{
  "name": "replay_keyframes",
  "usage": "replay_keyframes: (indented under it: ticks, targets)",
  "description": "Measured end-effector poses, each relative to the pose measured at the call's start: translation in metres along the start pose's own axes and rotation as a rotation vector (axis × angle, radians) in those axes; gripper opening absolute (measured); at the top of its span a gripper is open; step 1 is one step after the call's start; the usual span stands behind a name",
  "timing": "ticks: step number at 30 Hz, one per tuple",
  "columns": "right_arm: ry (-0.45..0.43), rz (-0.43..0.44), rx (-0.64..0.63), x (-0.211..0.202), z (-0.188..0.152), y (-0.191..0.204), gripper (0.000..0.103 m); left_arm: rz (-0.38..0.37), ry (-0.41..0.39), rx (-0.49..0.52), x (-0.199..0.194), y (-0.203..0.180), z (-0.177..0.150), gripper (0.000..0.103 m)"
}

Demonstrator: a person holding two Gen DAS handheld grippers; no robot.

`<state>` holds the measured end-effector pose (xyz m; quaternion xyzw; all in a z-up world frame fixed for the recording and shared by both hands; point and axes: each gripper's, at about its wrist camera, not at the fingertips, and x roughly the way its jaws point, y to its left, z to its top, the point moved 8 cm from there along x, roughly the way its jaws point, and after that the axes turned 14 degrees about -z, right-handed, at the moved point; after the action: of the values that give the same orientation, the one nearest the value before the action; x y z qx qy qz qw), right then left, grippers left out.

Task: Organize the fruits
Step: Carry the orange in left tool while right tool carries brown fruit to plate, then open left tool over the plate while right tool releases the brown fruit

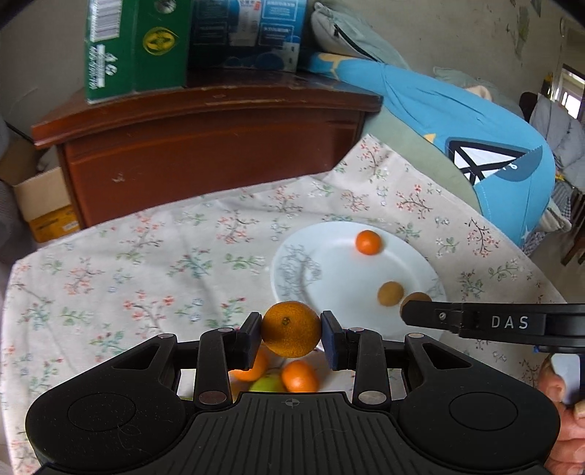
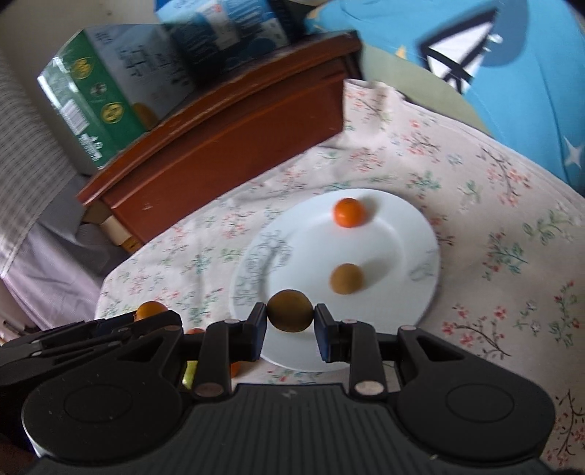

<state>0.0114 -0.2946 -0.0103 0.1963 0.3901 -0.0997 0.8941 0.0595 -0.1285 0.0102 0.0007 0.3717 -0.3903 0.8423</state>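
Observation:
My left gripper [image 1: 291, 329] is shut on an orange mandarin [image 1: 291, 328], held above the flowered tablecloth just left of a white plate [image 1: 329, 255]. On that plate lie a small orange fruit [image 1: 368, 242] and a brown round fruit [image 1: 390, 293]. My right gripper [image 2: 290, 311] is shut on a second brown round fruit [image 2: 290, 310] over the plate's [image 2: 402, 234] near rim; the same two fruits, orange [image 2: 349, 212] and brown [image 2: 346, 278], rest beyond it. Below the left gripper lie more oranges [image 1: 299, 376] and a green fruit [image 1: 267, 384]. The right gripper [image 1: 406, 310] enters the left wrist view from the right.
A dark red wooden cabinet [image 1: 212, 146] stands behind the table with a green carton [image 1: 135, 47] and a blue box [image 1: 248, 33] on top. Blue bedding [image 1: 475, 131] lies at the right. A cardboard box [image 1: 44, 204] sits on the floor at left.

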Motion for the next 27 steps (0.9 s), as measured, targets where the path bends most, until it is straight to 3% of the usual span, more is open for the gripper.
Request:
replay_keyframes:
  ticks: [14,22,27]
  targets:
    - [0.057,-0.072,0.093,0.019,-0.002,-0.027,0.028,-0.07,0.044,-0.033,0.054,-0.021,-0.007,0.032]
    - [0.054,-0.075,0.151,0.023,0.004,-0.037,0.031,-0.074,0.032,-0.051,0.06,-0.021,-0.003,0.035]
    - [0.041,-0.065,0.165,0.02,0.008,-0.037,0.031,-0.03,0.017,-0.035,0.047,-0.02,0.001,0.065]
